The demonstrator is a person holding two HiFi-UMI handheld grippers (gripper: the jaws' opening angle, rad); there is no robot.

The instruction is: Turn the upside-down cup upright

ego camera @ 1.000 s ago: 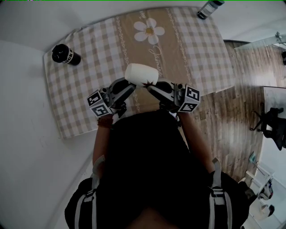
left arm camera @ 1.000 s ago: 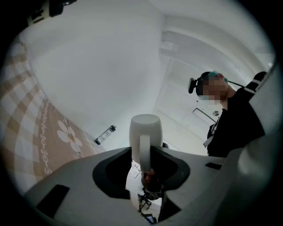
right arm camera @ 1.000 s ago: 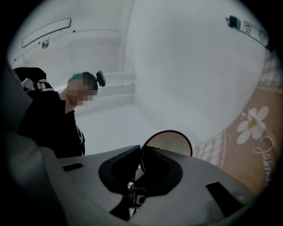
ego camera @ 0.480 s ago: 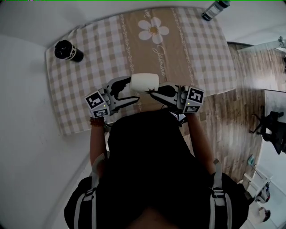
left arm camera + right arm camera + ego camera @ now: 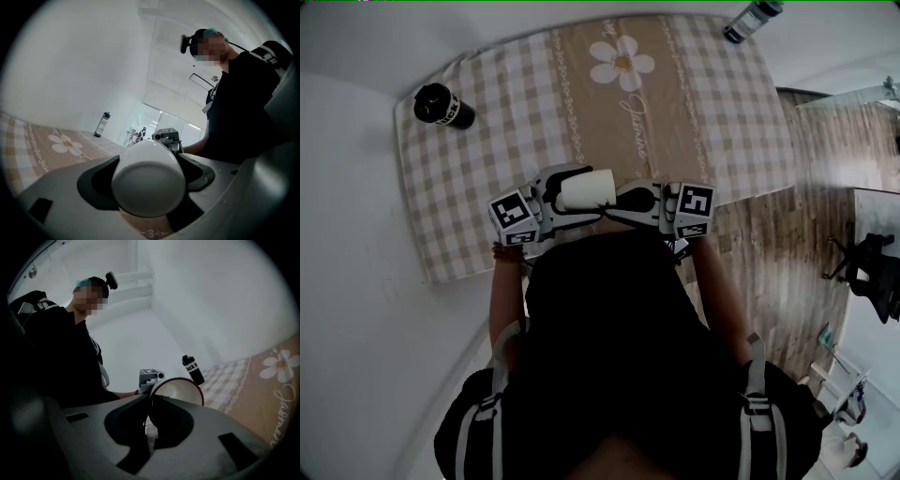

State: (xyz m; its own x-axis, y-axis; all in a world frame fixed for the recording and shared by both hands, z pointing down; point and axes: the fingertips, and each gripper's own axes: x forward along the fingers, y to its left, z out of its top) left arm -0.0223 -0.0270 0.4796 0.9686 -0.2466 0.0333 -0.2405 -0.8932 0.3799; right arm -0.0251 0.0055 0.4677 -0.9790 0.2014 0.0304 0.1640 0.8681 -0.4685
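Soft, even indoor light, rather dim; no hard shadows lie on the checked cloth (image 5: pixel 478 178). The white cup (image 5: pixel 587 189) reads bright, without glare. Below the cup in the head view, the person's dark clothing (image 5: pixel 609 356) loses all detail. Both gripper views are fisheye with black corners. Their foreground below the cup is murky and unsharp, and lines far from the cup bow.
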